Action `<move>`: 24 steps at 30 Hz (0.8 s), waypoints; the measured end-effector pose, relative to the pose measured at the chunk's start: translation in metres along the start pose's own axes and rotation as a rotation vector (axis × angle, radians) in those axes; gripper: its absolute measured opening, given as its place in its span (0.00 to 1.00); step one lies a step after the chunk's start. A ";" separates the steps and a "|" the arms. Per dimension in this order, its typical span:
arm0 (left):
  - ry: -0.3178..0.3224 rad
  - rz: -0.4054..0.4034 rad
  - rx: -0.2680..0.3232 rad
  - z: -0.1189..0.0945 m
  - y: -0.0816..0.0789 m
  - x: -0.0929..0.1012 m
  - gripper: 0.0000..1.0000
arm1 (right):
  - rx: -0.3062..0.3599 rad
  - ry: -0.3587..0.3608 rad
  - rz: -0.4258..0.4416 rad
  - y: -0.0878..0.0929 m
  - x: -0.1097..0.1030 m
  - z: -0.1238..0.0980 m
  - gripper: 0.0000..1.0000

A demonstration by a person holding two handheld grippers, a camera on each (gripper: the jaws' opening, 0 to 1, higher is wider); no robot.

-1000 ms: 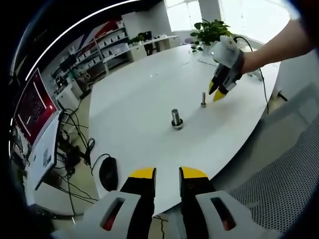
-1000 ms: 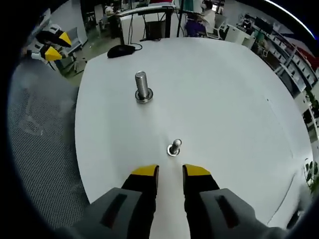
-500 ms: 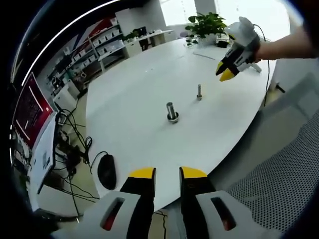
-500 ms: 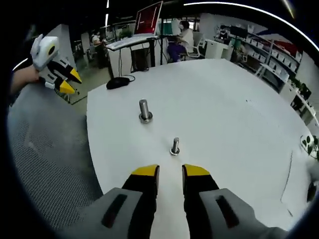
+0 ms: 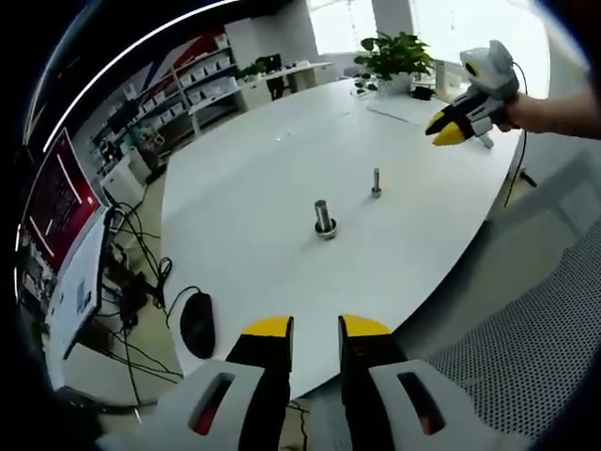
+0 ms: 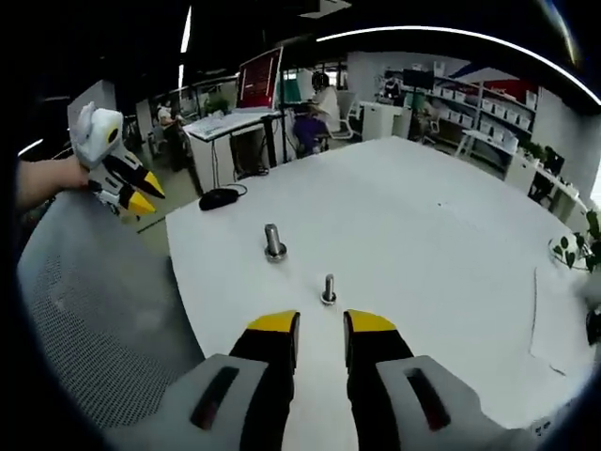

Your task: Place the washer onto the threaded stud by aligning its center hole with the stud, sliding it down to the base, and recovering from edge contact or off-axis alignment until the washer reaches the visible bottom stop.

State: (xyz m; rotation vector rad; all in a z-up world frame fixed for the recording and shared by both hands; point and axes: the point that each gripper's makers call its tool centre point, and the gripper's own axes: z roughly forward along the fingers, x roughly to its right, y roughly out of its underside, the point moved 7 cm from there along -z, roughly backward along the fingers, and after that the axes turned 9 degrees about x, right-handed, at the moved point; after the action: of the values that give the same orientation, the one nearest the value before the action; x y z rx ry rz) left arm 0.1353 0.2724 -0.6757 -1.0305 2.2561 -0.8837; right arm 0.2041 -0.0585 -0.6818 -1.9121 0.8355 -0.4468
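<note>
Whereas a second ago the right gripper [image 6: 320, 324] hung low over the small stud [image 6: 328, 289], it now sits back off the bench [image 6: 451, 272] edge, fingers parted, holding nothing. Left gripper [image 5: 315, 328] fingers likewise stand apart and empty, short of the bench. Thick stud [image 5: 324, 219] stands upright with the washer [image 5: 325, 232] at its base. Left gripper view alone shows the plant [image 5: 392, 58]; right gripper view alone shows the red monitor [image 6: 258, 79].

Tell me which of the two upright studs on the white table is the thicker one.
The thicker stud is the one nearer the black mouse; the thin stud stands closer to the right gripper.
</note>
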 end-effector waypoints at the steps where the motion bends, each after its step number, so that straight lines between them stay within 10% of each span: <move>1: 0.002 0.001 -0.001 0.000 0.000 0.001 0.17 | 0.008 -0.001 0.005 -0.001 -0.003 -0.003 0.22; 24: 0.024 -0.024 0.042 -0.001 -0.003 -0.001 0.16 | 0.106 0.081 0.188 -0.008 -0.057 -0.065 0.30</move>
State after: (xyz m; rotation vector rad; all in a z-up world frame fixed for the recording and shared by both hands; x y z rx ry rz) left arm 0.1366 0.2720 -0.6723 -1.0355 2.2398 -0.9542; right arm 0.1273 -0.0565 -0.6418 -1.7097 1.0151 -0.4466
